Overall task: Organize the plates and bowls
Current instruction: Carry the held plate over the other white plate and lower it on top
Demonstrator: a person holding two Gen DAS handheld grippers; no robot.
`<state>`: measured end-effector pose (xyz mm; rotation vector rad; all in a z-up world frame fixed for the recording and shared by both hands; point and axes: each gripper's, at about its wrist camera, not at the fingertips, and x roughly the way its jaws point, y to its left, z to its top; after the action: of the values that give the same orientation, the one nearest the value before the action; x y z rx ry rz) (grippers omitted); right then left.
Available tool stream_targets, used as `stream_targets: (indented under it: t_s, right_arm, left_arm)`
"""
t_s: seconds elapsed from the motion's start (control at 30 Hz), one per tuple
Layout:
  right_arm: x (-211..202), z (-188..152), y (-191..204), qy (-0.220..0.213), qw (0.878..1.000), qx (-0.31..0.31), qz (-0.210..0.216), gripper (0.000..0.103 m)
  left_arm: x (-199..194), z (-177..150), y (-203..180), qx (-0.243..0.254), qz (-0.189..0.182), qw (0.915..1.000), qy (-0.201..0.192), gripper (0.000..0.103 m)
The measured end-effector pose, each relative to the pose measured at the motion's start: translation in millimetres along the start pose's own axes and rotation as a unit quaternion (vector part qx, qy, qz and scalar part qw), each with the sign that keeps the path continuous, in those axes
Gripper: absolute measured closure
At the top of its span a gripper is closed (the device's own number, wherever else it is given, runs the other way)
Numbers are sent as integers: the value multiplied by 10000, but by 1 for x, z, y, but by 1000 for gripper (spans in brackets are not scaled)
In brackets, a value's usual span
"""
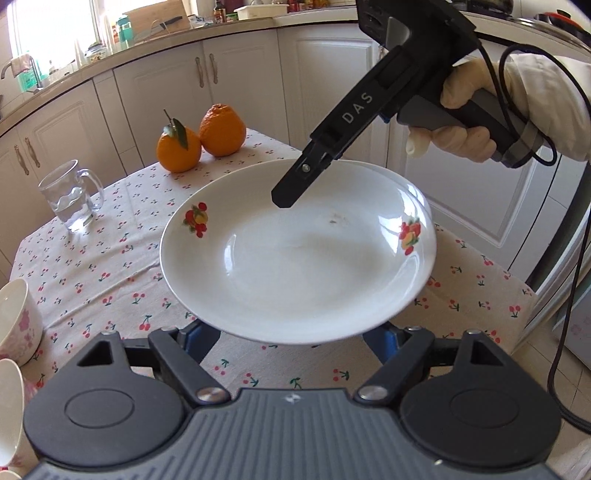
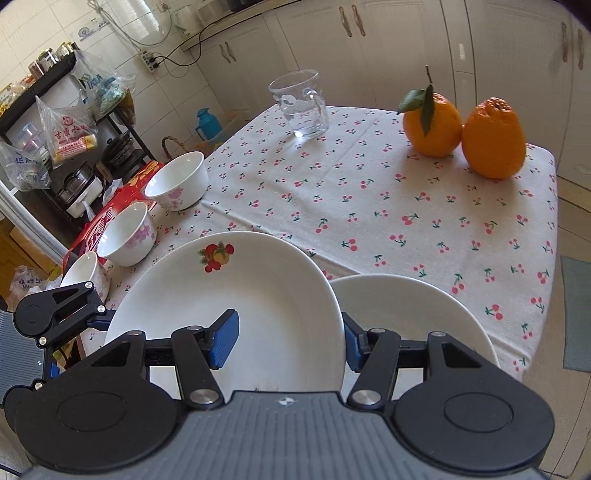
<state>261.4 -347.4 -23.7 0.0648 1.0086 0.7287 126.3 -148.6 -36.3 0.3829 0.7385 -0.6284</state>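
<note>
right wrist view: right fingers [image 2: 224,339] pinch a glossy round plate [image 2: 258,295] at its rim; left fingers [image 1: 197,341] spread open beneath.

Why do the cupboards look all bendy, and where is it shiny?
Left wrist view: the fisheye lens curves the cupboards, daylight floods the window, and glare gleams on the plate. Right wrist view: the cupboards bow too, and the oranges cast soft shadows on the tablecloth.
</note>
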Motion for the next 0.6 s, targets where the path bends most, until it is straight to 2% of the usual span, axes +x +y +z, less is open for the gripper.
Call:
stream_targets:
  t_s: [0.43, 0.6]
  right_arm:
    - [-20, -27, -32, -178, 9983, 469, -312, 39]
    - [-21, -31, -39, -214, 9977, 548, -327, 39]
  left_arm:
    - [24, 15, -12, 248, -413, 9988, 34, 20]
    - [28, 18, -11, 309, -408, 9987, 29, 20]
